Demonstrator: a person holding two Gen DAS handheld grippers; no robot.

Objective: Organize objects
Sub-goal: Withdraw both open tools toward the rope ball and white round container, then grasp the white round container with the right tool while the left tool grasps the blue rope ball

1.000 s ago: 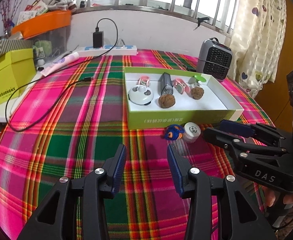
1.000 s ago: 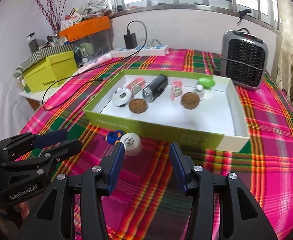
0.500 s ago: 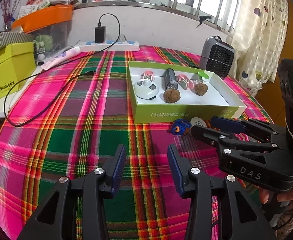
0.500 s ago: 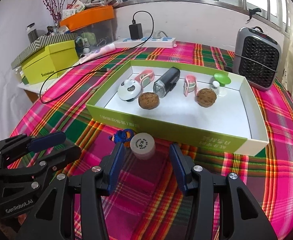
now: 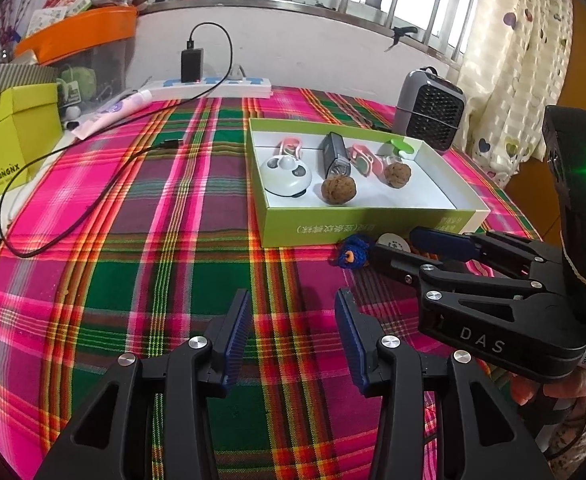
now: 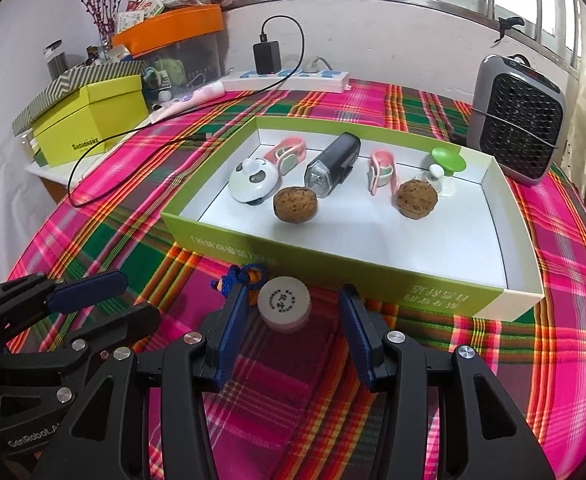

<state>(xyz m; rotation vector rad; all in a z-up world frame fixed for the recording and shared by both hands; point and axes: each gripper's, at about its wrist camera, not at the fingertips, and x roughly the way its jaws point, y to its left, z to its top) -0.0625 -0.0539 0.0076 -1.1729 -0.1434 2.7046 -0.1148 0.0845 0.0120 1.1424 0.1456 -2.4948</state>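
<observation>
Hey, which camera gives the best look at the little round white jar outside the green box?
The right wrist view: the round white jar sits whole between the right hand-held gripper fingers, lid print visible. In the left wrist view, only the jar's top peeks out behind that gripper.

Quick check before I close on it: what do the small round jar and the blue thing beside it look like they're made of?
The round jar looks like matte white plastic: smooth, opaque, with a printed flat lid; ceramic can't be ruled out. The blue toy looks like knitted or crocheted yarn: fuzzy, lumpy surface, with orange trim and a cord loop, so probably soft.
</observation>
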